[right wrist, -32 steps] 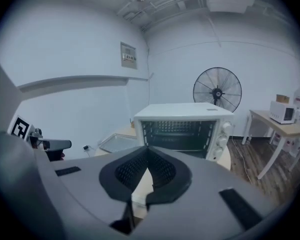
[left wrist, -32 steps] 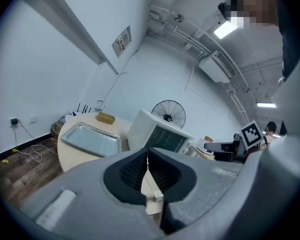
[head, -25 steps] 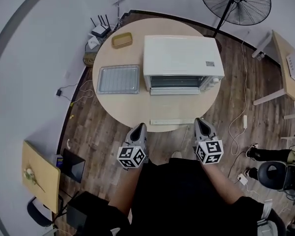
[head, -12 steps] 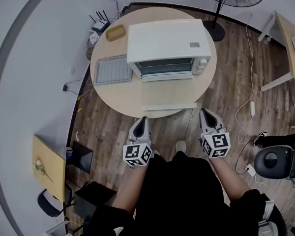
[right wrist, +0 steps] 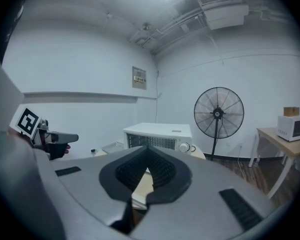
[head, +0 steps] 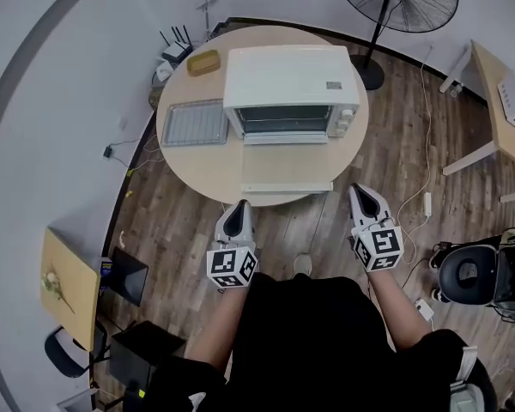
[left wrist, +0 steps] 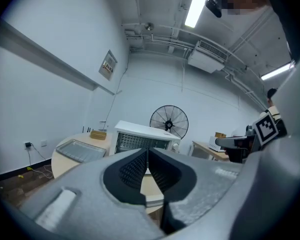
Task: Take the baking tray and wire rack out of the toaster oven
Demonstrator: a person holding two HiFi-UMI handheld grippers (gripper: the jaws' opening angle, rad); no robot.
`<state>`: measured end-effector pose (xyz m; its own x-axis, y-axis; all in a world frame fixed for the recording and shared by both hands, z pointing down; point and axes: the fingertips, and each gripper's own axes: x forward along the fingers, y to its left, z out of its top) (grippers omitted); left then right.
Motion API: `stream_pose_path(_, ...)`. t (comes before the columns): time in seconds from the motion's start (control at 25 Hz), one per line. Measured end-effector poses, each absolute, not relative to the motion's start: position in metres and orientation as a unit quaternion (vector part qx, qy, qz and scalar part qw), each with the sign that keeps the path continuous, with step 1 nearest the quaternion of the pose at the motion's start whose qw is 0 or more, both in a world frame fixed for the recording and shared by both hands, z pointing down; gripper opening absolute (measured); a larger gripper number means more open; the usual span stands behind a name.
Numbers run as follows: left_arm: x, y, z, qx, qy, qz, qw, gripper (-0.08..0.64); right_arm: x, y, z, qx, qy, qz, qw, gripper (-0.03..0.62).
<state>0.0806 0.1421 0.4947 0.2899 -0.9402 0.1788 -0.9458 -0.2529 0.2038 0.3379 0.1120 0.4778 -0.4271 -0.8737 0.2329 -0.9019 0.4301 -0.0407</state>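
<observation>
Person standing back from round tabletop (head: 197, 174), holding left claw (head: 239, 209) and right claw (head: 360, 197) low, short of tabletop edge. Both claws pinched fully together, gripping nothing, likely because nothing is left to carry. White toaster oven (head: 290, 71) sitting mid-tabletop, front facing person for straight reach. Baking tray (head: 165, 128) lying just beside oven's left side, outside it. Grid lines on tray suggesting wire rack (head: 195, 123) resting in it, so 2 items probably parked together. Cannot tell whether oven cavity is empty. Task looking finished.
</observation>
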Motion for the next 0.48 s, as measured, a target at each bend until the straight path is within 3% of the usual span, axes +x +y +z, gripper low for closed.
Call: stream_pose_path(0.48, 0.065, 0.144, 0.489, 0.789, -0.599, 0.011, 0.134, 0.021, 0.330, 0.108, 0.483, 0.540, -0.831, 0.096, 0.092, -0.002)
